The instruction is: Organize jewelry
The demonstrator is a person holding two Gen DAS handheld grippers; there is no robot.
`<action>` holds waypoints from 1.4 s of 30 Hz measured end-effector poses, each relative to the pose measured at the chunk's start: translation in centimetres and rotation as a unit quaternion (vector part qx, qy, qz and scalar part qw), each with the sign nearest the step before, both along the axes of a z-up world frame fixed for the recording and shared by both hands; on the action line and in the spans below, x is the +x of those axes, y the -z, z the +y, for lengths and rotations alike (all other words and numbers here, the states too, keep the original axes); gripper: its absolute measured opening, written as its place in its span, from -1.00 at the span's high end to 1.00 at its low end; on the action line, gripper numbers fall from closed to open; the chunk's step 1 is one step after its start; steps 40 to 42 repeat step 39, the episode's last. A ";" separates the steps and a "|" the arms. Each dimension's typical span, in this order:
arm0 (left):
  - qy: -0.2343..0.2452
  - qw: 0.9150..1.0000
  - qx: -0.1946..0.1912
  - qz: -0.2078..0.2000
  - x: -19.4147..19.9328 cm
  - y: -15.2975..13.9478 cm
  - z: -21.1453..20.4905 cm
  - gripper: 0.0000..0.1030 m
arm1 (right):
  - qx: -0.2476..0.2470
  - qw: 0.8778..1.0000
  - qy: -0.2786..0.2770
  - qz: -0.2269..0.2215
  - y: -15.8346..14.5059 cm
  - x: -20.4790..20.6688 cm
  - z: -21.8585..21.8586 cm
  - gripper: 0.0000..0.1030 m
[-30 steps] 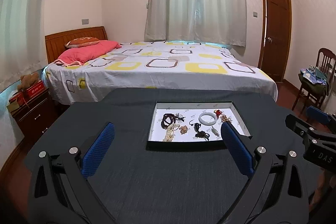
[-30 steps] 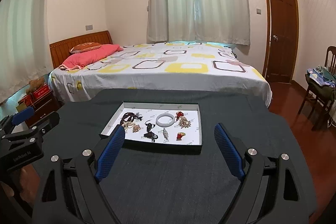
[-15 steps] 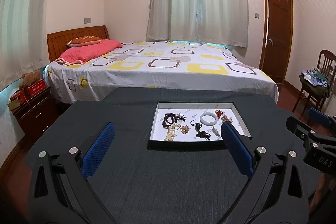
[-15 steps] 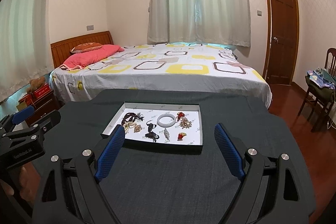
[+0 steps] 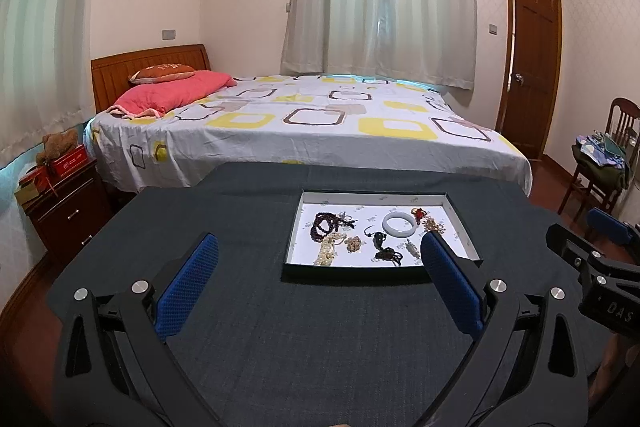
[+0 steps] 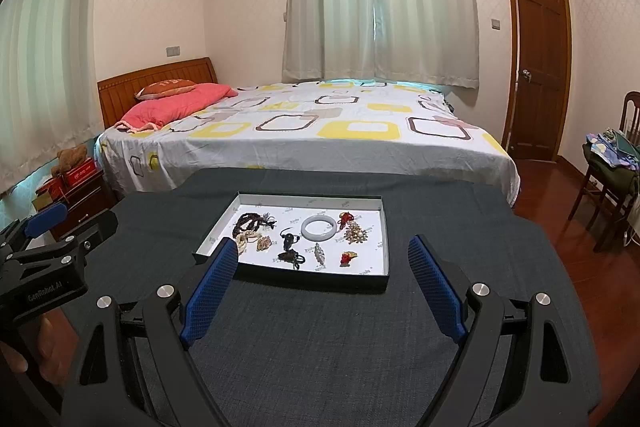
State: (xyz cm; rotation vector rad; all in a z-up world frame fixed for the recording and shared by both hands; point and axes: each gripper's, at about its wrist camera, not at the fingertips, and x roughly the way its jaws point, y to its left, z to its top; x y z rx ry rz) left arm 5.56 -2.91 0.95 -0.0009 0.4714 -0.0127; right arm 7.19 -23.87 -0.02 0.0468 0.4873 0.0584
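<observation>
A shallow black tray (image 5: pixel 464 227) with a white floor lies on the dark table cloth; it also shows in the right wrist view (image 6: pixel 385 239). In it lie a white bangle (image 5: pixel 398 225) (image 6: pixel 318 228), a dark bead bracelet (image 5: pixel 322 225) (image 6: pixel 248 221), a pale bead string (image 5: pixel 328 251), black pieces (image 6: pixel 290 257), a gold brooch (image 6: pixel 356 233) and small red pieces (image 6: pixel 347 259). My left gripper (image 5: pixel 320 253) is open and empty, short of the tray. My right gripper (image 6: pixel 322 257) is open and empty, near the tray's front edge.
The table (image 5: pixel 300 339) is covered with dark grey cloth. Behind it stands a bed (image 5: pixel 320 123) with a pink pillow. A nightstand (image 5: pixel 68 211) is at the left, a chair (image 5: pixel 608 163) with clothes at the right, a door (image 5: pixel 528 67) beyond.
Both grippers have tilted up and edged slightly toward the tray. Both stay open and empty. The jewelry has not moved.
</observation>
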 end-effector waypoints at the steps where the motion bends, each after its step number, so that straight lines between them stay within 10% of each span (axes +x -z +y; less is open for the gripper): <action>1: -0.001 1.000 0.000 0.000 0.0 0.0 0.0 -0.91 | 0.000 1.000 0.000 0.000 0.0 0.0 0.0 -0.63; 42: -0.006 0.999 0.007 0.036 3.2 2.3 0.3 -0.92 | 0.007 1.000 0.002 0.028 2.2 1.8 -0.1 -0.63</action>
